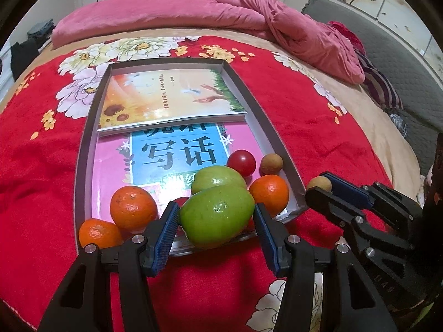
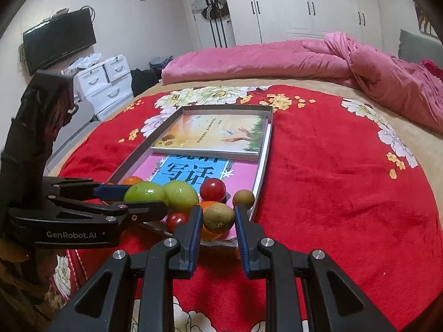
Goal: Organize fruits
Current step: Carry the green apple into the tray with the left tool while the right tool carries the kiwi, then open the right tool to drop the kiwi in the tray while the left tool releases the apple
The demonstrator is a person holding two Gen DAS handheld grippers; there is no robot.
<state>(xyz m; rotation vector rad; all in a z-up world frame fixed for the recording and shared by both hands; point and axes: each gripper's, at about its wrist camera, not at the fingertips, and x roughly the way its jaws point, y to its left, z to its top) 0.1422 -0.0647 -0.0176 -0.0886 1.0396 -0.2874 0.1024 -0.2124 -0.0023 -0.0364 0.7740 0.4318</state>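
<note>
A shallow grey tray [image 1: 265,116] on the red bedspread holds two books and several fruits at its near end. My left gripper [image 1: 217,217] is shut on a green fruit [image 1: 217,217] at the tray's near edge; it also shows in the right wrist view [image 2: 144,192]. A second green fruit [image 1: 218,178], three oranges [image 1: 133,207] [image 1: 98,233] [image 1: 270,193], a red tomato [image 1: 241,162] and a brown longan [image 1: 271,163] lie close by. My right gripper [image 2: 217,218] is shut on a brown longan [image 2: 218,218], seen at the tray's right corner in the left wrist view [image 1: 319,184].
A sunflower-cover book [image 1: 169,99] lies on a pink and blue book [image 1: 177,152] in the tray. A rumpled pink quilt [image 1: 249,13] lies across the far side of the bed. A small red tomato [image 2: 177,220] sits by the tray's near edge.
</note>
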